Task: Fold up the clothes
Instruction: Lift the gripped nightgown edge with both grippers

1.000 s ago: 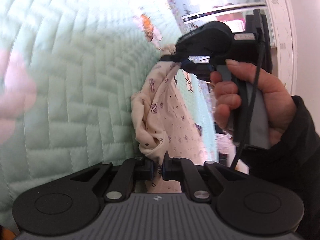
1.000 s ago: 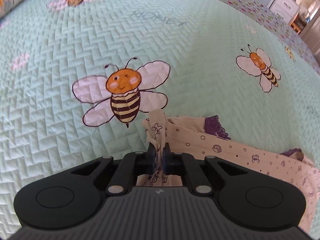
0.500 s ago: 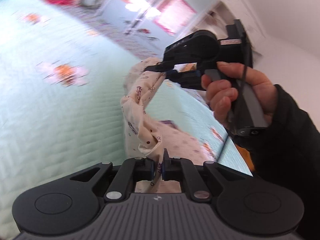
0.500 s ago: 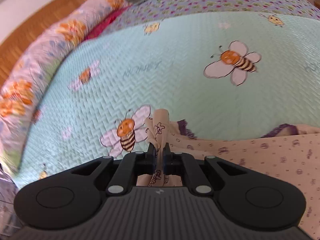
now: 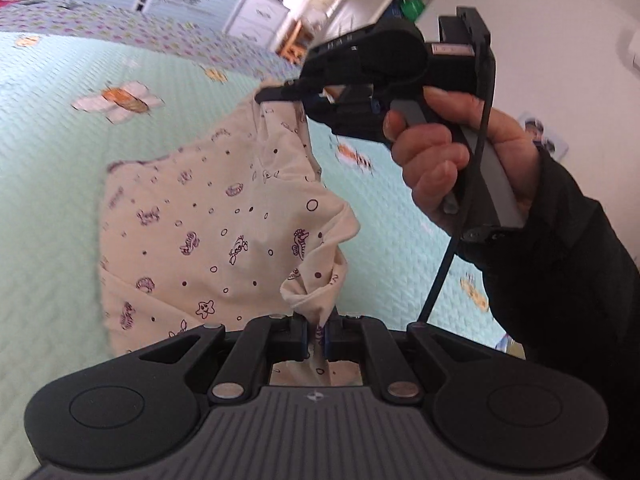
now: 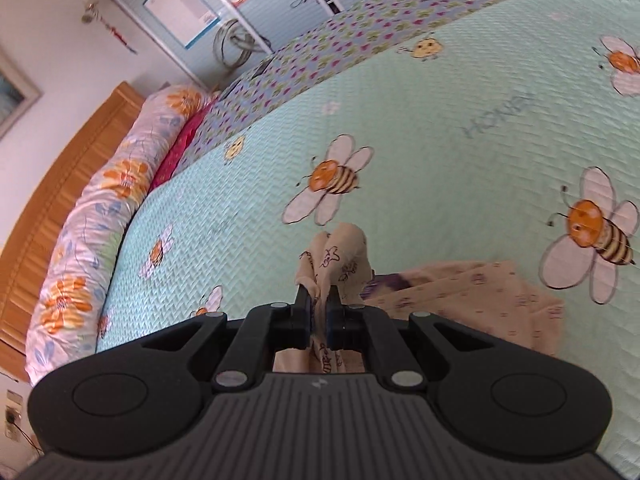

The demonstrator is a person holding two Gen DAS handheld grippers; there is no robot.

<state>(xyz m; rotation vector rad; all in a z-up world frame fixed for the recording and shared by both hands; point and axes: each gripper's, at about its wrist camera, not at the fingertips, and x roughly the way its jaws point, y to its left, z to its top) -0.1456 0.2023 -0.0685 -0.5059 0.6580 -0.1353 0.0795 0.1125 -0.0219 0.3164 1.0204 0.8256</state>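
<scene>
1. Your left gripper (image 5: 316, 330) has its fingers clamped together on a bunched corner of the cream garment (image 5: 208, 236), which is printed with small purple figures and dots.
2. Your right gripper (image 6: 318, 316) is likewise pinched tight on another gathered bit of the same garment (image 6: 340, 256); from the left wrist view you can see that gripper (image 5: 280, 94) at the cloth's upper edge, with your right hand (image 5: 460, 160) wrapped round its grey handle (dark sleeve behind it).
3. The garment hangs spread between the two grippers, above the mint-green quilted bedspread (image 6: 440, 120) patterned with bees.
4. In the right wrist view, the rest of the cloth trails off to the right below the gripper.
5. A floral pillow (image 6: 100, 216) lies along the wooden headboard (image 6: 60, 184) at the far left of the bed.
</scene>
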